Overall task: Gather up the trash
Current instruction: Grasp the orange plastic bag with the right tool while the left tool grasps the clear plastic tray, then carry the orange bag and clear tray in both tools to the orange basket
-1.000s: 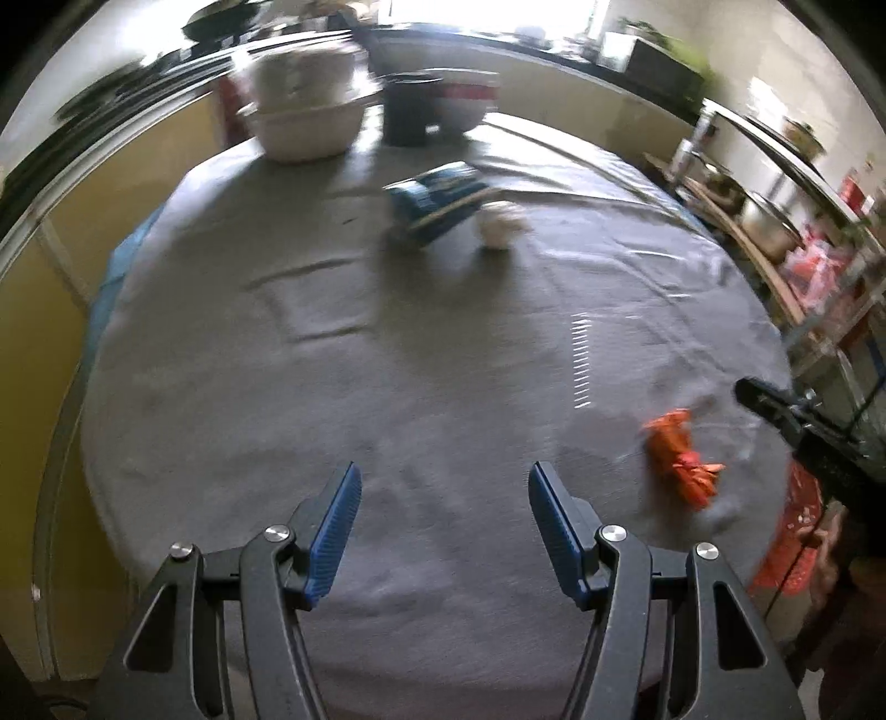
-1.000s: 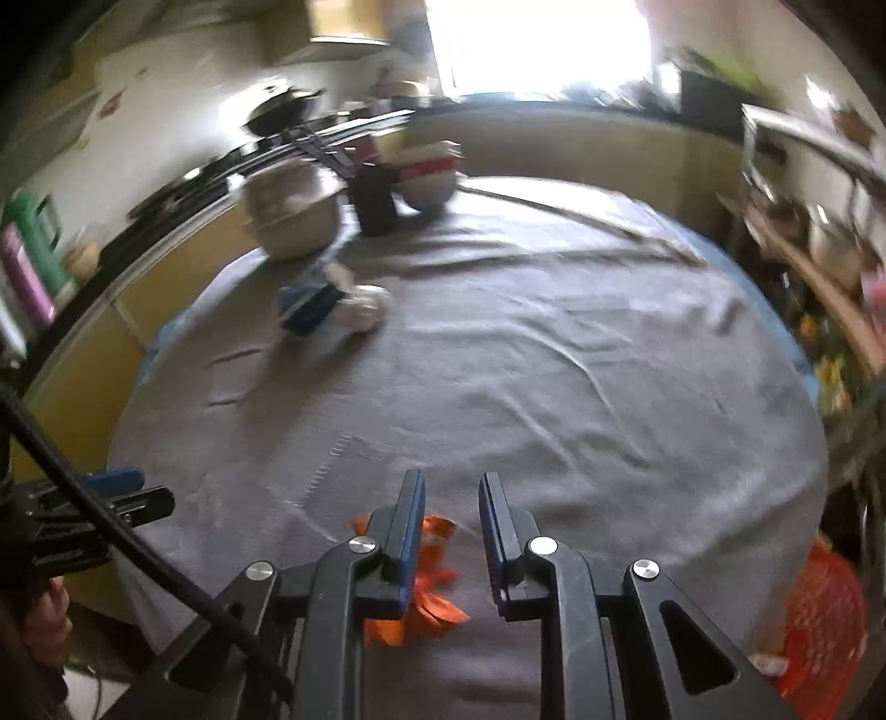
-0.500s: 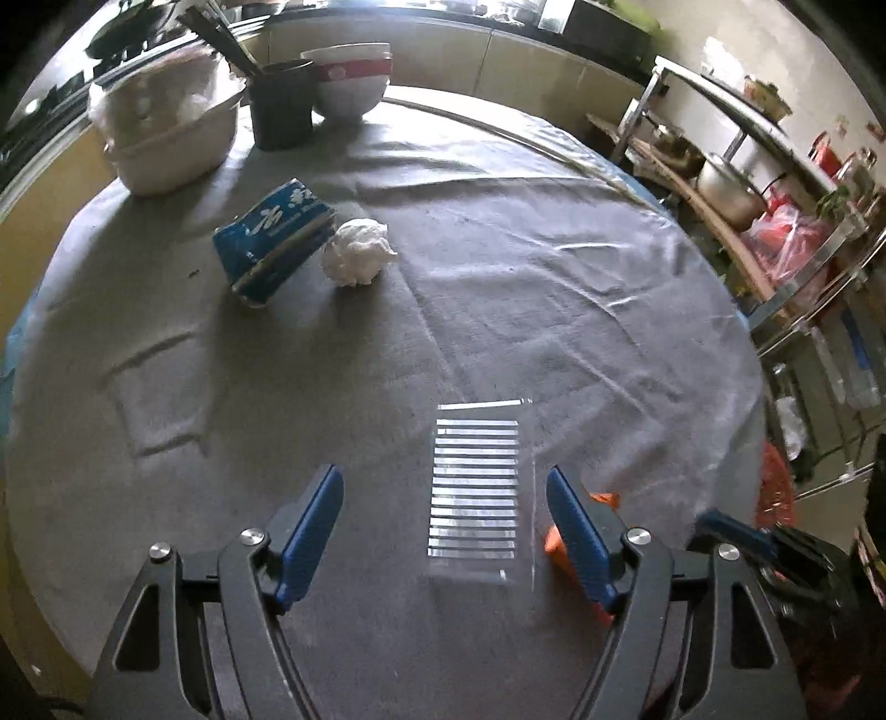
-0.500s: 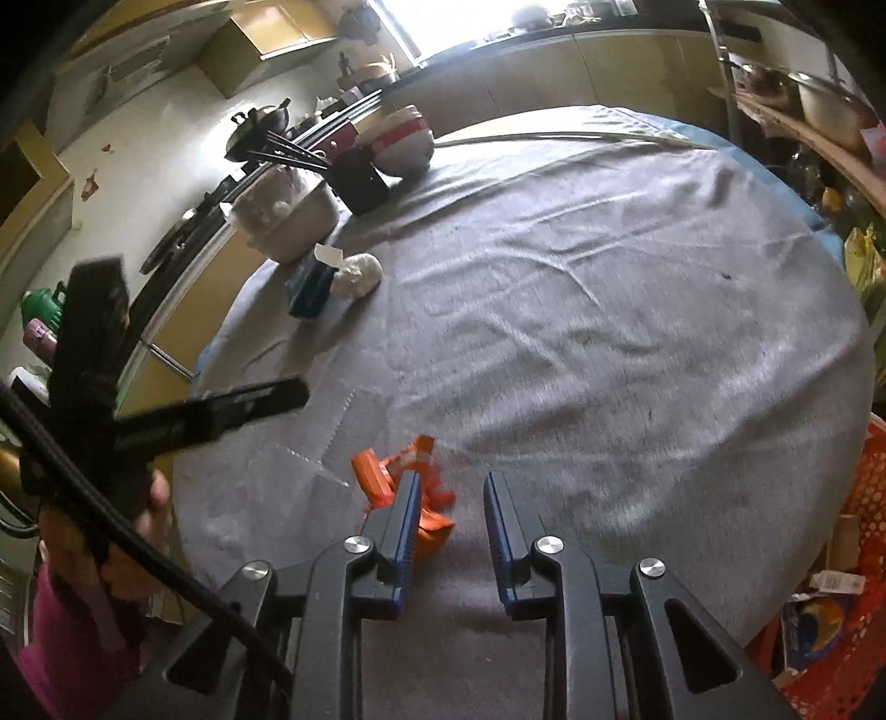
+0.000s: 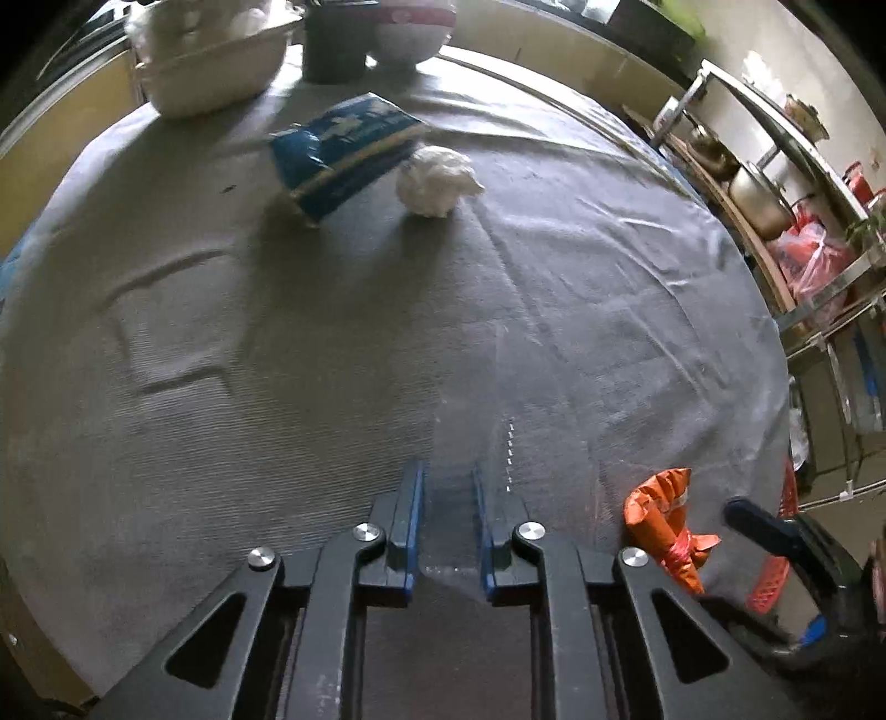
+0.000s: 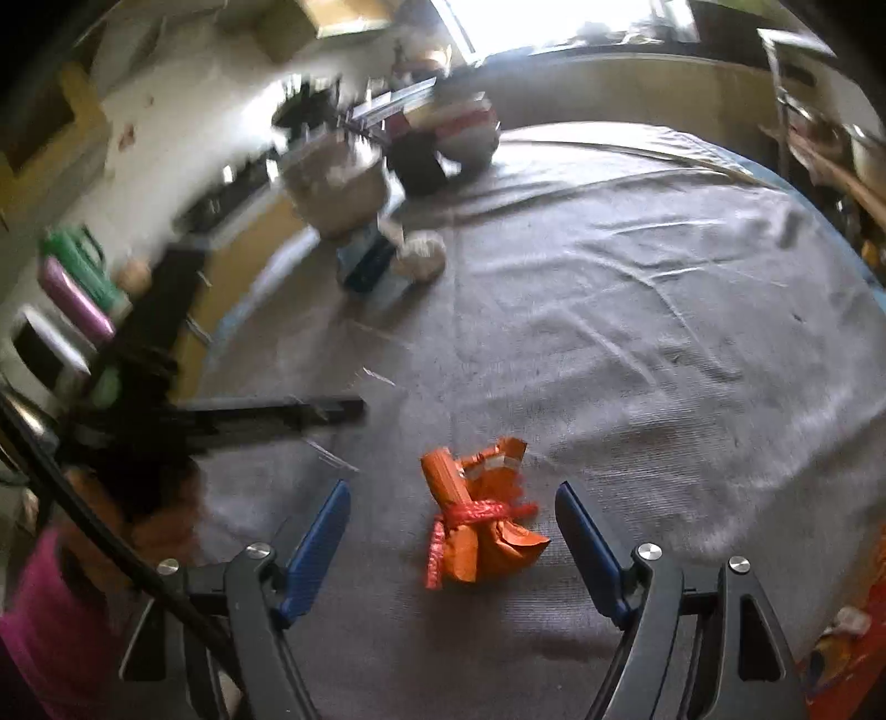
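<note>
An orange crumpled wrapper (image 6: pixel 479 518) lies on the grey tablecloth (image 6: pixel 637 310), between the fingers of my open right gripper (image 6: pixel 453 534); it also shows in the left wrist view (image 5: pixel 667 526). My left gripper (image 5: pixel 447 507) is shut on a clear plastic wrapper with white stripes (image 5: pixel 487 443), which lies flat on the cloth in front of it. A white crumpled tissue ball (image 5: pixel 434 180) sits far across the table beside a blue tissue pack (image 5: pixel 346 152); the ball also shows in the right wrist view (image 6: pixel 421 255).
White bowls (image 5: pixel 213 61), a dark cup (image 5: pixel 335 41) and a red-banded bowl (image 5: pixel 410 27) stand at the far table edge. A metal shelf with pots (image 5: pixel 764 194) is on the right. An orange basket (image 5: pixel 769 554) sits below the table's right edge.
My left gripper closed on the clear striped wrapper. My right gripper opened wide and now straddles the orange wrapper.
</note>
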### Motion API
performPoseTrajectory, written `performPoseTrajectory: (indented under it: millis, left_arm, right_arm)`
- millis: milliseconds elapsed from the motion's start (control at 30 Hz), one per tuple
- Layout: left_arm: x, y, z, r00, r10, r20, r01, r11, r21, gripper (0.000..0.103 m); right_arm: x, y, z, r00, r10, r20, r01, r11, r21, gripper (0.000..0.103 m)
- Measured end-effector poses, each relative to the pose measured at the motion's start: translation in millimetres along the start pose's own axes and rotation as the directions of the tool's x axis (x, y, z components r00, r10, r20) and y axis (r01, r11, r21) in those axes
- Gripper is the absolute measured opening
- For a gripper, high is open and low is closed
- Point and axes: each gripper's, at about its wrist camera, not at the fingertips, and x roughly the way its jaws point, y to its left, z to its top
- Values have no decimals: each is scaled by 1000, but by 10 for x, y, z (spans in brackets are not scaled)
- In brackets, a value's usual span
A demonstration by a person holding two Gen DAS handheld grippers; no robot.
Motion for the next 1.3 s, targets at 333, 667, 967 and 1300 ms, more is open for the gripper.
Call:
performPoseTrajectory:
  millis: [333, 667, 967, 1300]
  left_arm:
    - [-263, 142, -82, 998, 35, 58, -33, 999, -21, 16]
    - [-639, -266, -156, 988, 35, 149, -45, 997, 66, 16]
    - [-838, -989, -258, 976, -10, 218, -42, 971, 234, 16]
    - [-713, -1797, -364, 978, -101, 180, 18, 911, 412, 16]
  right_arm:
    - [220, 32, -64, 996, -82, -33, 80, 994, -81, 37]
    - [-370, -355, -77, 994, -64, 93, 59, 997, 54, 36]
    - [-1109, -918, -275, 962, -162, 220, 119, 974, 193, 36]
    - [-1734, -1587, -630, 918, -299, 260, 199, 916, 348, 36]
